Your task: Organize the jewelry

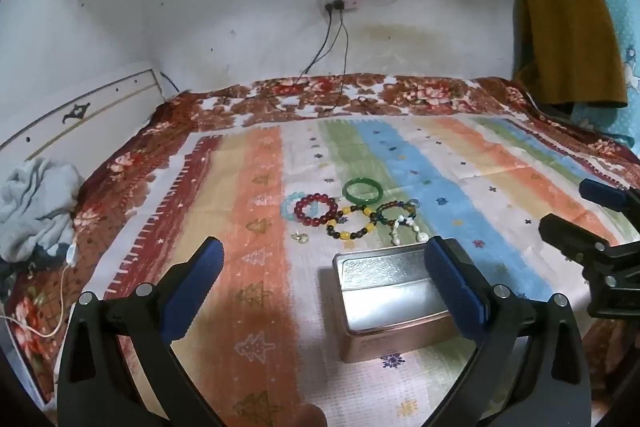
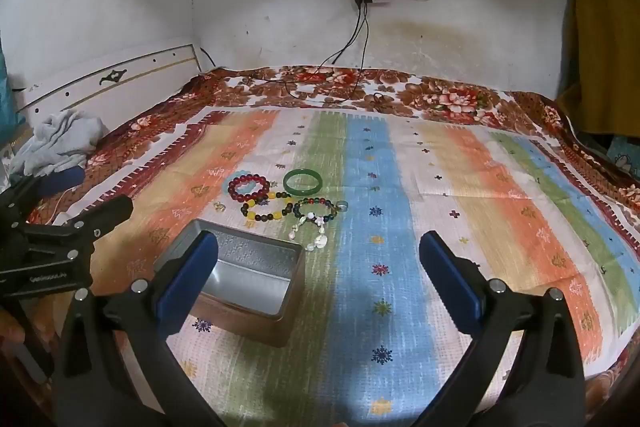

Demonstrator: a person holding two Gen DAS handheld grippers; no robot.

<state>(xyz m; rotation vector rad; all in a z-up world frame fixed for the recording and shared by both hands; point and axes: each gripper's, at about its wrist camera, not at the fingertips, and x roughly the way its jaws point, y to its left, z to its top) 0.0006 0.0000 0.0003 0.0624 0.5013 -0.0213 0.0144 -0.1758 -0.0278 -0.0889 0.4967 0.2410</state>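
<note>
1. Landmark: the open metal tin (image 1: 394,297) stands upright on the striped cloth (image 1: 256,211), which covers a floral bedspread (image 2: 452,95). Nothing shows inside the tin.
2. Your left gripper (image 1: 324,283) has its jaws spread wide with nothing between the pads; its right finger crosses in front of the tin's right edge.
3. Your right gripper (image 2: 320,279) is likewise spread wide and empty; it hovers to the right of the tin, its left finger in front of the tin's left part.
4. The jewelry lies in a cluster just beyond the tin:
   - green bangle (image 1: 362,191), farthest from the tin;
   - red bead bracelet (image 1: 316,209), overlapping a pale blue bracelet (image 1: 289,207);
   - yellow-and-dark bead bracelet (image 1: 352,225);
   - multicolour bead bracelet (image 2: 315,209);
   - white shell strand (image 2: 316,237), nearest the tin;
   - small gold piece (image 1: 301,237), beyond the tin's left corner.
</note>
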